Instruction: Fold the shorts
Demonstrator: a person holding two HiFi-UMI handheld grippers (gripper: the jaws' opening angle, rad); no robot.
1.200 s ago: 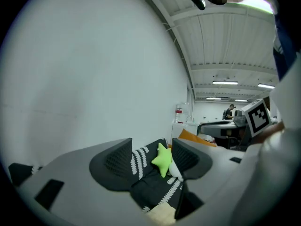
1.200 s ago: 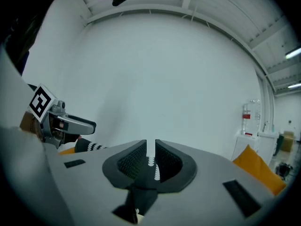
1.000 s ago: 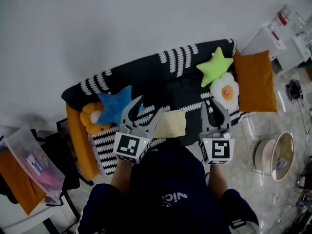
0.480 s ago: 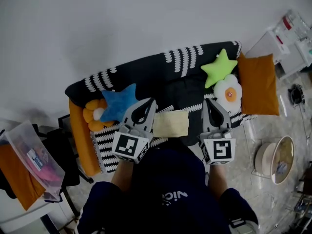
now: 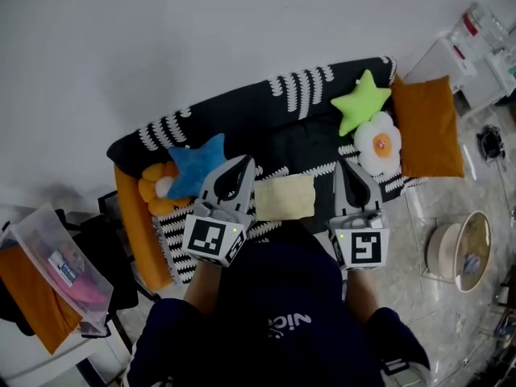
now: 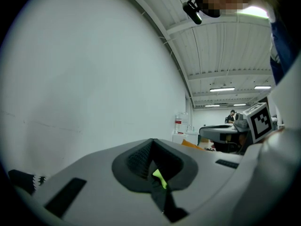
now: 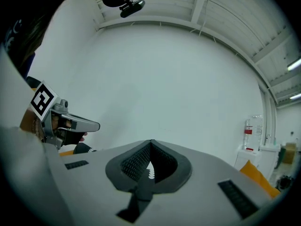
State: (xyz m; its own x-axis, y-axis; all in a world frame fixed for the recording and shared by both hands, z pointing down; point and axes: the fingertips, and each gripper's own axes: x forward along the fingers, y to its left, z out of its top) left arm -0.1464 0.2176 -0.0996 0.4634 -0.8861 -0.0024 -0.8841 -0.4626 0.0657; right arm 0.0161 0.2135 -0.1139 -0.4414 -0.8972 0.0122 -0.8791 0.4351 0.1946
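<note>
The pale yellow shorts (image 5: 284, 197) lie folded into a small rectangle on the seat of the black-and-white patterned sofa (image 5: 266, 115). My left gripper (image 5: 241, 163) is held just left of them, jaws shut with nothing between them. My right gripper (image 5: 348, 166) is held just right of them, also shut and empty. Both stand above the seat and point level toward the white wall. In the left gripper view the gripper (image 6: 151, 141) shows closed pads against the wall, and the right gripper view shows its gripper (image 7: 151, 143) the same way. The shorts are hidden in both gripper views.
On the sofa lie a blue star cushion (image 5: 197, 168), an orange flower cushion (image 5: 153, 190), a green star cushion (image 5: 360, 103), a white egg-like cushion (image 5: 379, 146) and an orange pillow (image 5: 429, 127). A plastic bag (image 5: 56, 268) sits at the left, a round bowl (image 5: 459, 252) on the floor at the right.
The left gripper's jaws, wide apart a second ago, have closed. The right gripper's narrow gap has closed too. Both grippers edged slightly away from the sofa; the shorts stay put.
</note>
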